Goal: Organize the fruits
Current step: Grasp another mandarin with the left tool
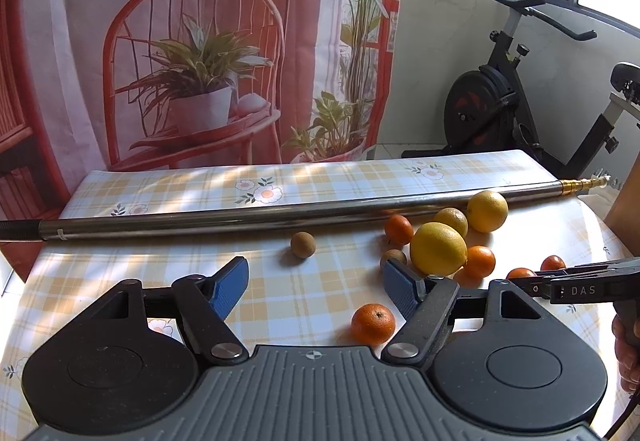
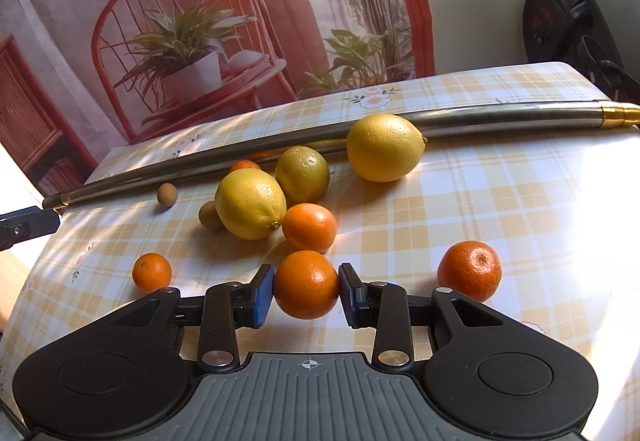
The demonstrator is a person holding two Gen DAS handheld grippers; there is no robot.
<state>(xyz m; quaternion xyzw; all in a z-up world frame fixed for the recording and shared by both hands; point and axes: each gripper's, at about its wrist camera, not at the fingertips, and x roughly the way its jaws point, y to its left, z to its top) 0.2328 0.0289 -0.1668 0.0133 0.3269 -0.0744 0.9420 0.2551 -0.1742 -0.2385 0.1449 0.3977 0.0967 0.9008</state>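
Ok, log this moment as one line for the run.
right claw: closed on tangerine, on table | left claw: open, empty | lemons, other fruit loose by metal pole

Home: exercise bike (image 1: 520,97), checked tablecloth (image 1: 320,177)

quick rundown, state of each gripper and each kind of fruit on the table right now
left gripper: open, empty, over the table
right gripper: shut on a tangerine
other tangerines: loose on the cloth
lemons: three, whole; the far one lies against the metal pole
small brown fruits: two, lying loose
metal pole: lying flat across the table
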